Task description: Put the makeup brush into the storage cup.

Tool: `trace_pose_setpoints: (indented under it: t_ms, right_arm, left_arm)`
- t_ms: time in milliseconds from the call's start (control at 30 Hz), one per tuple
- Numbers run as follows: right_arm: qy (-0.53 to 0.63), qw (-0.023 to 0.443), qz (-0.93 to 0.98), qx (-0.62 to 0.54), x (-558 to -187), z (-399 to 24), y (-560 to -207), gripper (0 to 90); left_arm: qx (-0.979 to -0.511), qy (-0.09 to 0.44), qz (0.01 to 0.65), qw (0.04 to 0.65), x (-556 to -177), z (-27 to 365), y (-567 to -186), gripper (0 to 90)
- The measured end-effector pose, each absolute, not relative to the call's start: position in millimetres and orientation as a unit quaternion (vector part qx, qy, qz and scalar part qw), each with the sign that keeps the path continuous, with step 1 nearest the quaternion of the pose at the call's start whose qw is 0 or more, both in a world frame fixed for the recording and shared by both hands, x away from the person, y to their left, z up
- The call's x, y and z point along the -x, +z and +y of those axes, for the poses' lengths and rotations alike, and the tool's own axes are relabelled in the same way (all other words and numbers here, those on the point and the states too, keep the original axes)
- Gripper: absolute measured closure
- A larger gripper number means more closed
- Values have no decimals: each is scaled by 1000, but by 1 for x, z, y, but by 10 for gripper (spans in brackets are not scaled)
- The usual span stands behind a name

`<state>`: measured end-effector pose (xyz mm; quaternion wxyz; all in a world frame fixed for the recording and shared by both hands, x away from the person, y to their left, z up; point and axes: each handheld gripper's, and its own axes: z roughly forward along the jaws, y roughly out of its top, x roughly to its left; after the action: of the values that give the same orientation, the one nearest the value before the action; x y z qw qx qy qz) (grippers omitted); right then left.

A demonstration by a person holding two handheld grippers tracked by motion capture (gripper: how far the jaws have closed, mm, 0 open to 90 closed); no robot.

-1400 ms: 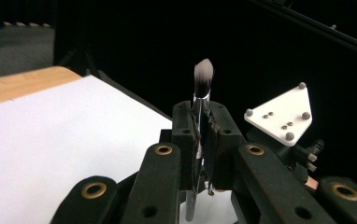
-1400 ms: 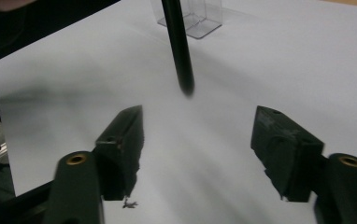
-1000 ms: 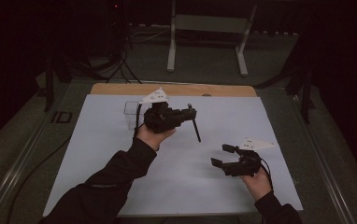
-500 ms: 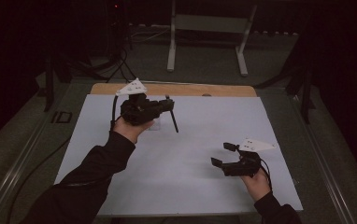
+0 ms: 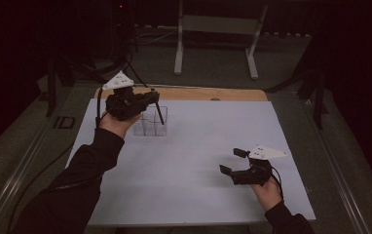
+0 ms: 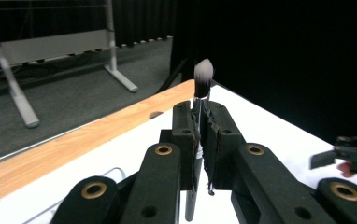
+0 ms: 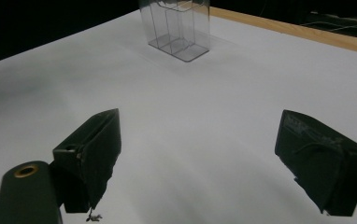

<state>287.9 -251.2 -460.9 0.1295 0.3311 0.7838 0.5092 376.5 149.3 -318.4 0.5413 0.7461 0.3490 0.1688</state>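
High view: left hand-held gripper (image 5: 151,97) is clamping a makeup brush (image 5: 158,111) above the clear organizer (image 5: 151,126); right hand-held gripper (image 5: 232,162) is resting wide open, jaws having just been opening, nothing between them.

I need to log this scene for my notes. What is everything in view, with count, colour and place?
makeup brush: one, dark handle with pale bristle tip, clamped upright in the left tongs above the organizer
clear organizer: one, transparent, with compartments, on the far left part of the white sheet
white sheet: one, white, covering the table
wooden table edge: one, light wood, along the far side
metal stand: one, grey, on the floor beyond the table
left tongs: one, black, shut on the brush
right tongs: one, black, open, low over the near right of the sheet, jaws just opening with nothing between them
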Motion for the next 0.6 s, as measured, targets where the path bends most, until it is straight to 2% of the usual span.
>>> trace_pose_setpoints:
  t_ms: [300, 600]
  right_arm:
    - [513, 129, 782, -330, -288, -252, -460, 146]
    - [516, 127, 780, -330, -288, -252, -460, 145]
  left_arm:
    - [-746, 206, 364, 519, -395, 160, -314, 851]
    - [-742, 220, 380, 506, -413, 166, -315, 852]
